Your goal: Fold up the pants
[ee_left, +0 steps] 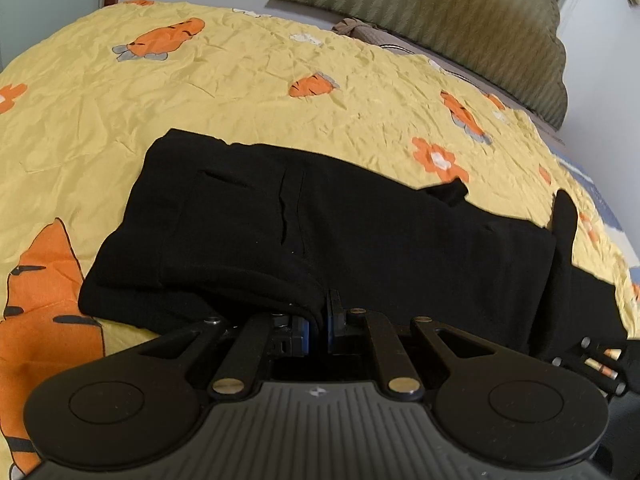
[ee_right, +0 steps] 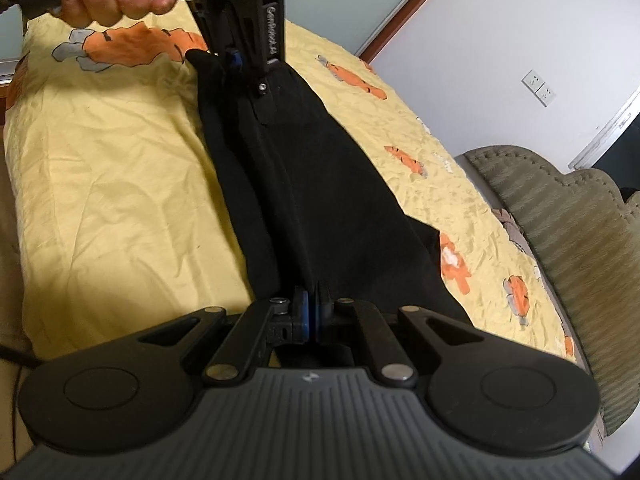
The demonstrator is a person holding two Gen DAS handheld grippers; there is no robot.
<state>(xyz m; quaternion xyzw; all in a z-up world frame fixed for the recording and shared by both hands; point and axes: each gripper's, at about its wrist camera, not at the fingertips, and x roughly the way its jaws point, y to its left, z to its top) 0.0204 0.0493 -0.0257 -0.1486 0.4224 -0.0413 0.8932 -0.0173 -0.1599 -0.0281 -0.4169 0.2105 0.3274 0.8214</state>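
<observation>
Black pants (ee_left: 340,224) lie partly folded on a yellow bedsheet (ee_left: 200,92) with carrot prints. In the left wrist view my left gripper (ee_left: 322,314) is shut on the near edge of the pants, with black cloth pinched between its blue pads. The right wrist view shows the pants (ee_right: 320,184) stretched as a long band away from the camera. My right gripper (ee_right: 314,308) is shut on their near end. At the far end the left gripper (ee_right: 236,62), held by a hand (ee_right: 112,0), grips the other corner.
A green quilted headboard (ee_left: 460,16) (ee_right: 560,248) stands at the bed's end, with a brownish cloth (ee_left: 360,30) before it. White wall with sockets (ee_right: 538,86) lies beyond. The sheet's edge (ee_right: 24,200) drops off to the left in the right wrist view.
</observation>
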